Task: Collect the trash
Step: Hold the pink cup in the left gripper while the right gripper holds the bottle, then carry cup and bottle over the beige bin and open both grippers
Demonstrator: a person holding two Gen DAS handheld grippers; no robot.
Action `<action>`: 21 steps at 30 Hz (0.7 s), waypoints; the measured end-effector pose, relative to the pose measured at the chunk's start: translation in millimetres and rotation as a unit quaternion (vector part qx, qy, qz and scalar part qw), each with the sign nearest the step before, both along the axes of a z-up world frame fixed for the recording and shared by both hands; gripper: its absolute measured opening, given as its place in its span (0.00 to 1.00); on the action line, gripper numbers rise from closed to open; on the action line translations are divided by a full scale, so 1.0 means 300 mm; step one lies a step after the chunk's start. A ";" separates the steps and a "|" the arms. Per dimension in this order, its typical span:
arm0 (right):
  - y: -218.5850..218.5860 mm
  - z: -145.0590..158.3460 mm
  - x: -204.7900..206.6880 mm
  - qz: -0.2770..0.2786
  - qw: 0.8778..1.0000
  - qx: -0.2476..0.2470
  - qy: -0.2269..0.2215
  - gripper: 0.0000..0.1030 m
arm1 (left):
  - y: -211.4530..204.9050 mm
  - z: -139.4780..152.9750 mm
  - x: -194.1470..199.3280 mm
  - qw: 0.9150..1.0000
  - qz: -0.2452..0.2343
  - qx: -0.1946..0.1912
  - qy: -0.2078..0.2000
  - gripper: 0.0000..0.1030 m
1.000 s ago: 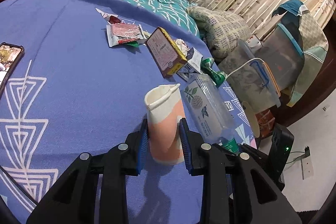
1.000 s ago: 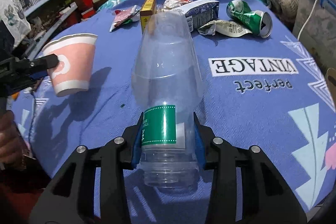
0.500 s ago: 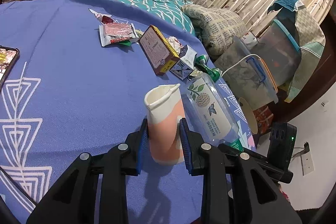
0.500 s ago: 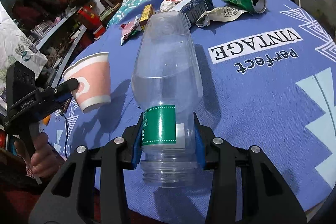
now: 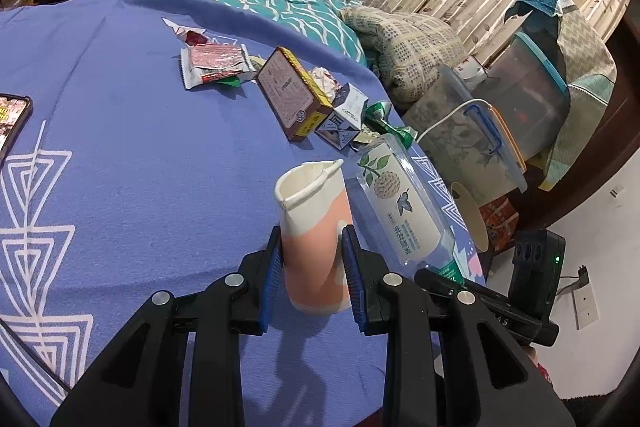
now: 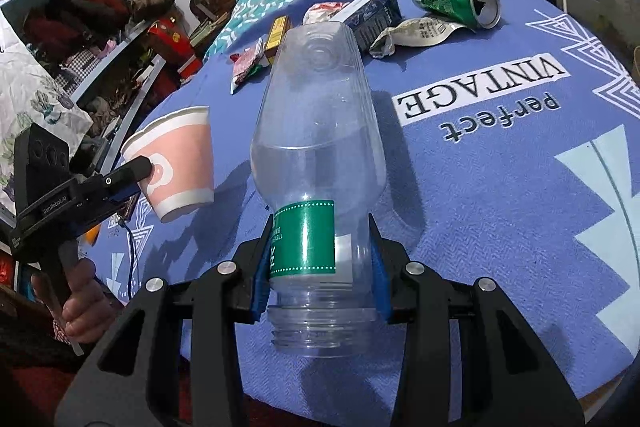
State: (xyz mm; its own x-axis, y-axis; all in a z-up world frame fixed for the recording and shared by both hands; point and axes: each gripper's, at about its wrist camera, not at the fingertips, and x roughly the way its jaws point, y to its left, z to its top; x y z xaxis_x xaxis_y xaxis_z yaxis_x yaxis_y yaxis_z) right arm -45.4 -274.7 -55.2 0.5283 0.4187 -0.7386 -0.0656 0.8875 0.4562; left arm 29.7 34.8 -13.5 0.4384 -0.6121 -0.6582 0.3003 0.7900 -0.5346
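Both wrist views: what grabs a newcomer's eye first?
The clear plastic bottle clamped in the right gripper, and the squashed pink paper cup clamped in the left gripper. Behind them, a crushed green can and wrappers lie on the blue cloth.

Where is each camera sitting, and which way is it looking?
Left wrist: sits behind the left tongs, looking across the blue cloth toward the curtains; tongs squeeze a paper cup.
Right wrist: sits behind the right tongs, looking toward the shelves; tongs hold a plastic bottle; a hand shows.
Both show cup, bottle, green can.
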 end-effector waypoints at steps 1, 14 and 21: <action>-0.007 0.003 -0.004 -0.003 1.000 0.000 -0.001 0.41 | -0.006 0.004 -0.002 1.000 -0.003 0.000 -0.002 0.27; -0.233 0.023 -0.102 -0.093 0.995 0.025 -0.028 0.41 | -0.251 0.080 0.045 0.996 -0.079 0.027 -0.025 0.27; -0.585 0.038 -0.219 -0.215 0.974 0.055 -0.048 0.41 | -0.608 0.152 0.090 0.984 -0.171 0.040 -0.040 0.27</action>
State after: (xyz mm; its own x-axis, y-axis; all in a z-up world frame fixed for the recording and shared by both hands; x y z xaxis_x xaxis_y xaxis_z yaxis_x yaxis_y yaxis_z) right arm -111.0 -450.3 -43.9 0.7367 0.2178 -0.6401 0.2536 0.7886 0.5602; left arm 56.6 -147.5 32.2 0.2681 -0.6799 -0.6826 0.5945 0.6742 -0.4381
